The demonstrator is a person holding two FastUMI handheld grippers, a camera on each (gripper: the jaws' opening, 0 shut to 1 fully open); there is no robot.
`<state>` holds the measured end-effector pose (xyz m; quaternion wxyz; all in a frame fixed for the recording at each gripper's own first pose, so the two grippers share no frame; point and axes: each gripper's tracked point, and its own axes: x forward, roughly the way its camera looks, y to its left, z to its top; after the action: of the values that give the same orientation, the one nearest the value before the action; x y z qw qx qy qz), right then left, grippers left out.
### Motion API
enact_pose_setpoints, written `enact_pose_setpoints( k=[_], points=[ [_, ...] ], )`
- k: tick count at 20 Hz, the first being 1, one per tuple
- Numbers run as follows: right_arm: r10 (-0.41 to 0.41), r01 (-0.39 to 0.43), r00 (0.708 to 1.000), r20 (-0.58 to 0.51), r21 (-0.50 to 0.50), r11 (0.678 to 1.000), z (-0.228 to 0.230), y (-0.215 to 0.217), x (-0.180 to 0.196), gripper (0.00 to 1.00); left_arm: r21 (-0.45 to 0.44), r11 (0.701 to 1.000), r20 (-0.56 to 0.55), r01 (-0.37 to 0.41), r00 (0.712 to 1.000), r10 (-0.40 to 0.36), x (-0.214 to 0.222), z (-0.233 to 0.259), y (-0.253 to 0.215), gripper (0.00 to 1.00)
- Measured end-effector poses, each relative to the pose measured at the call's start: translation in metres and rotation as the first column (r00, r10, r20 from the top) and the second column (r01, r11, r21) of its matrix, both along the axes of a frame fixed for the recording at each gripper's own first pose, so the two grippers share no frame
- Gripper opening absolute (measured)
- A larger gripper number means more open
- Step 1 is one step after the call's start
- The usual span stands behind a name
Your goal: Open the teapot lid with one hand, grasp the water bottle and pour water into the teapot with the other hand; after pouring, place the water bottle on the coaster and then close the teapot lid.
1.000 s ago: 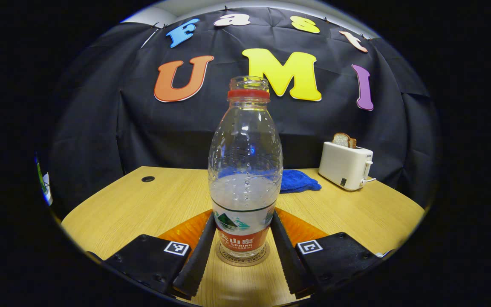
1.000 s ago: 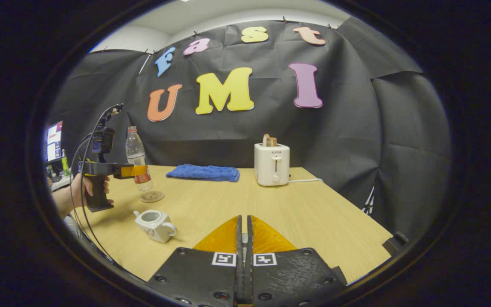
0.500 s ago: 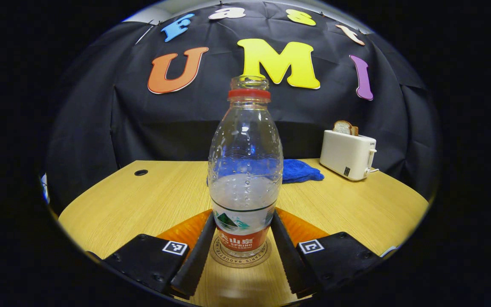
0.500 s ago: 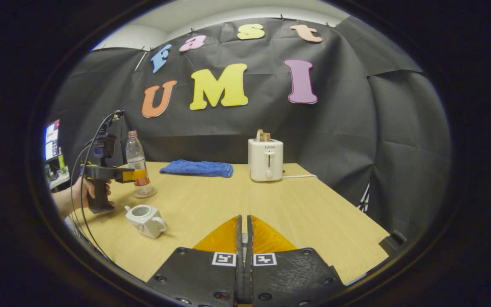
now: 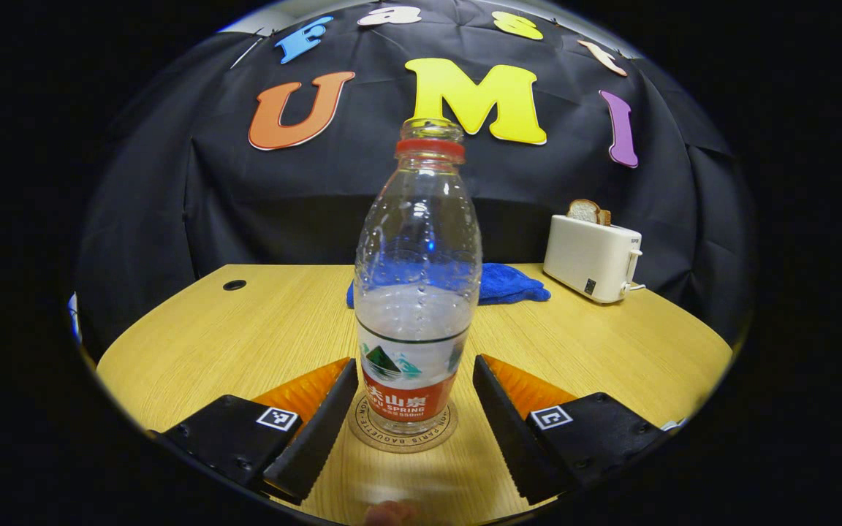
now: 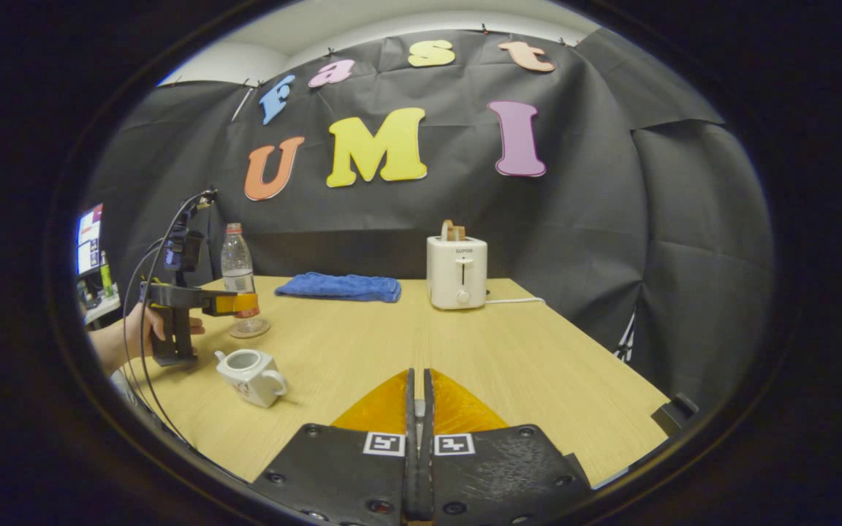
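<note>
Left gripper view: The water bottle (image 5: 416,292) stands upright on the coaster (image 5: 403,431), long axis vertical, uncapped mouth pointing straight up. It is partly filled with water. The coaster lies flat on the counter (image 5: 245,343). The left gripper (image 5: 406,398) has its jaws spread wide, one finger on each side of the bottle's base. A clear gap shows between each finger and the bottle, so neither finger touches it. The bottle sits centred between the jaws, at the level of its label. Behind it, a blue cloth (image 5: 509,283) lies on the counter, and a white toaster (image 5: 590,257) holding a slice of bread (image 5: 586,212) stands farther right.

Right gripper view: The right gripper (image 6: 418,398) has its jaws fully closed, the two fingers pressed together; whether anything is pinched between them cannot be told. At far left, a hand (image 6: 145,330) holds the left gripper (image 6: 234,303) level at the water bottle (image 6: 237,272), which stands vertical on the coaster (image 6: 249,329). The teapot (image 6: 251,375) rests on the counter (image 6: 465,351) near the coaster, lid off, its opening facing up. The blue cloth (image 6: 339,286) and toaster (image 6: 457,272) sit at the counter's far edge.
</note>
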<state>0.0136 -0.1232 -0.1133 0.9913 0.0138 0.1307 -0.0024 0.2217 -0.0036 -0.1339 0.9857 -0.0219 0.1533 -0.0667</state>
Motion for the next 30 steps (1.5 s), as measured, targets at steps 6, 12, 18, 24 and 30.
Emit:
enact_pose_setpoints(
  k=[6,12,18,24,30],
  points=[
    [0.040,-0.040,0.999,0.019,-0.009,0.999,0.008,0.021,0.001,0.00,-0.006,1.000,-0.055,-0.002,0.998,0.002,-0.041,-0.001,0.010,0.99],
    [0.156,-0.157,0.985,0.067,0.007,0.988,0.026,0.074,0.020,0.00,0.010,0.996,0.031,-0.085,0.996,0.085,-0.111,0.033,0.058,0.99],
    [0.311,-0.312,0.947,0.076,0.010,0.950,0.031,0.143,0.050,0.00,0.004,0.980,0.100,-0.198,0.975,0.196,-0.172,0.059,0.097,0.99],
    [0.387,-0.388,0.919,0.071,-0.006,0.922,0.023,0.185,0.061,0.00,0.037,0.965,0.155,-0.258,0.956,0.249,-0.207,0.070,0.122,0.99],
    [0.412,-0.412,0.910,0.035,-0.015,0.911,0.002,0.205,0.065,0.00,0.032,0.958,0.169,-0.286,0.946,0.277,-0.213,0.070,0.139,0.98]
  ],
)
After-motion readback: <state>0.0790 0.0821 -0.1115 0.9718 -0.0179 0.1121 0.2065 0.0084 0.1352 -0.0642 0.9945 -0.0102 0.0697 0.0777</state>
